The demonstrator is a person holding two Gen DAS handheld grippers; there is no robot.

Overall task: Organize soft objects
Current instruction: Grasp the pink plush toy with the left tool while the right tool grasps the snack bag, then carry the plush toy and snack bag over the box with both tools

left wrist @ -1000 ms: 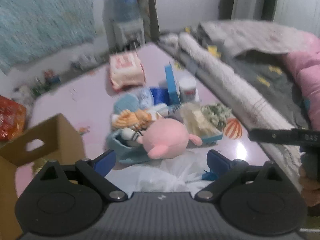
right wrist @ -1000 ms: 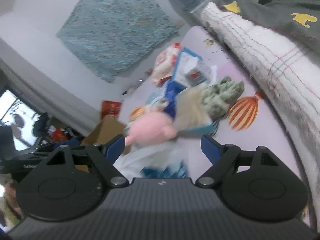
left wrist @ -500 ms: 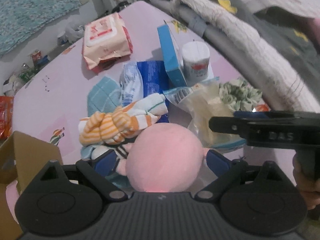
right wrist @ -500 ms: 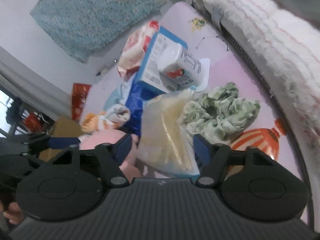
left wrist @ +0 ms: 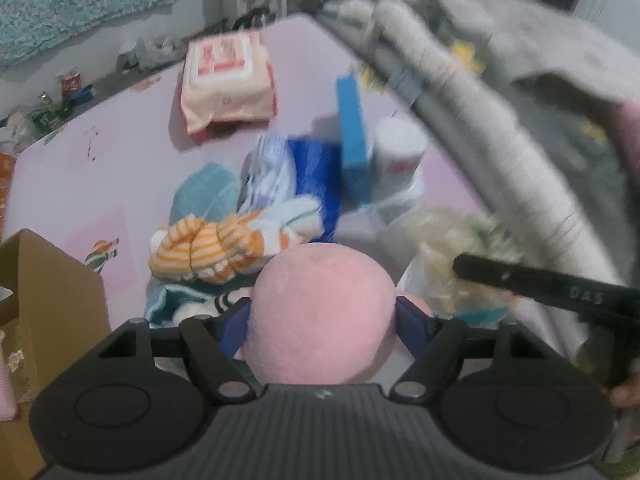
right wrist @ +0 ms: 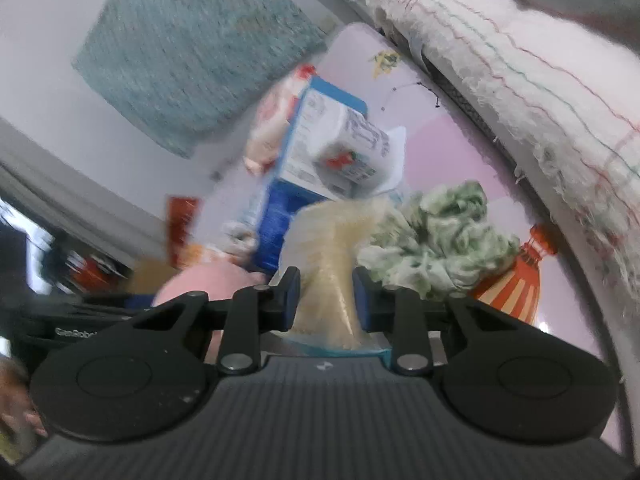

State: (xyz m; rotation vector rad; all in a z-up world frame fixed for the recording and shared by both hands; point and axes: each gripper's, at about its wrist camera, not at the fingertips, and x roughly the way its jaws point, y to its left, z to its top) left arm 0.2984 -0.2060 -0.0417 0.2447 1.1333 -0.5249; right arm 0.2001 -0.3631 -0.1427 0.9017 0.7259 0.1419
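Both grippers have dropped toward the heap of soft things since the earlier frames, and both sets of jaws have just been closing. Left gripper [left wrist: 323, 316]: its 2 blue pads sit against the sides of the pink plush ball [left wrist: 320, 312], which fills the gap between them, so the jaws are grasping the ball. Right gripper [right wrist: 326, 300]: its jaws are clenched on the clear bag of pale filling [right wrist: 332, 264], which stands up between the pads.

In the left wrist view, the striped orange socks [left wrist: 208, 252] lie touching the ball at 10 o'clock, with a teal cloth [left wrist: 202, 196] beyond them. The cardboard box [left wrist: 48, 292] stands at 9 o'clock of the ball. A blue carton [left wrist: 352, 140] stands upright at 12 o'clock, just beside a white tub [left wrist: 398, 156]. A pack of wipes [left wrist: 226, 80] lies farther off at 11 o'clock on the pink table [left wrist: 100, 152].

In the right wrist view, a green crumpled cloth [right wrist: 444, 240] touches the bag at 2 o'clock.
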